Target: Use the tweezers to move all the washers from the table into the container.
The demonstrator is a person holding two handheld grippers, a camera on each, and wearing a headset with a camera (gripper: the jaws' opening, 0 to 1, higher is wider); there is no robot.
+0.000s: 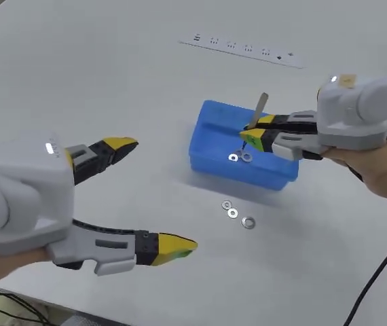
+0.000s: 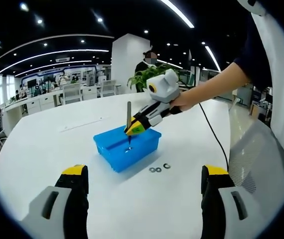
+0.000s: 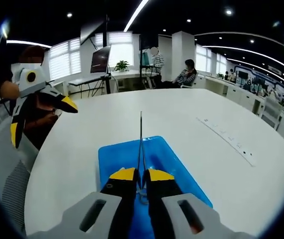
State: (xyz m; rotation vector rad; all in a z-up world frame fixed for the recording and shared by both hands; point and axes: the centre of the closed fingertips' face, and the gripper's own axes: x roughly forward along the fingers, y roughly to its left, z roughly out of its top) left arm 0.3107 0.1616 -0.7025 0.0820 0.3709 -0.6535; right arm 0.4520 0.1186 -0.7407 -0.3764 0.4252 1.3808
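A blue container [image 1: 275, 173] sits mid-table with two washers [image 1: 233, 157] inside. Three more washers [image 1: 232, 213] lie on the table just in front of it, and in the left gripper view the same washers [image 2: 158, 170] are beside the container [image 2: 142, 147]. My right gripper [image 1: 251, 136] is shut on the metal tweezers [image 1: 260, 109], whose tips point down into the container. In the right gripper view the tweezers [image 3: 141, 134] stand between the closed jaws [image 3: 141, 175] above the container [image 3: 172, 164]. My left gripper [image 1: 151, 195] hangs open at the near left, holding nothing.
A white power strip [image 1: 241, 49] lies at the far side of the table. A black cable [image 1: 383, 272] trails off the right edge. The table's front edge runs just below my left gripper. People sit and stand at desks in the background.
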